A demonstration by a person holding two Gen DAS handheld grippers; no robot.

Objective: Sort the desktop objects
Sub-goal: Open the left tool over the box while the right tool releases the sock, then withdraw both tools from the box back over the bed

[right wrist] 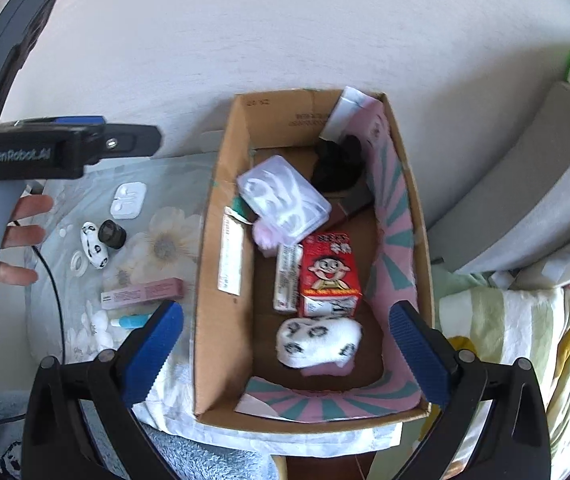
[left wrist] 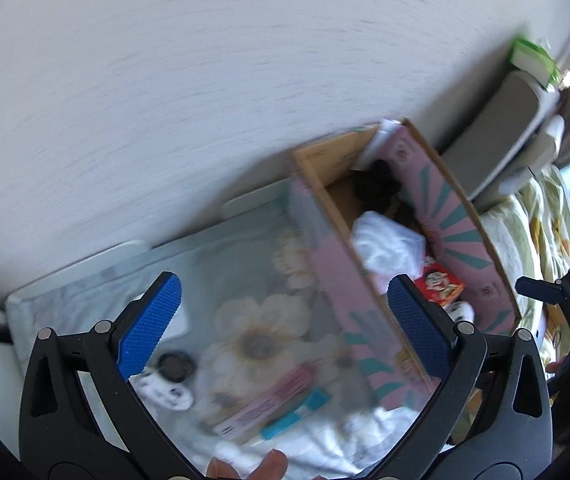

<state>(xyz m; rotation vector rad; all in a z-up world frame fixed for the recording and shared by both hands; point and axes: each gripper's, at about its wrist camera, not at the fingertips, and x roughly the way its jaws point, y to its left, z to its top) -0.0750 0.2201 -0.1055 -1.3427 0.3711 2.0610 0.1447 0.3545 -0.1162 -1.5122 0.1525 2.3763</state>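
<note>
My left wrist camera looks steeply down along my jaws at the floral desk [left wrist: 253, 304], the cardboard box [left wrist: 337, 280] right of centre. My right wrist camera looks straight down into that box [right wrist: 221, 208], close, the desk [right wrist: 165, 200] at frame left. Both views share them.

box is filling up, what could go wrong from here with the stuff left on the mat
1. The box is crowded: the floss case already lies tilted on other items, so more drops may pile up or slide.
2. The small ring and black cap lie close to the spotted case; wide jaws could knock a neighbour.
3. A black cable crosses the mat beside them and might snag the left gripper.
</note>
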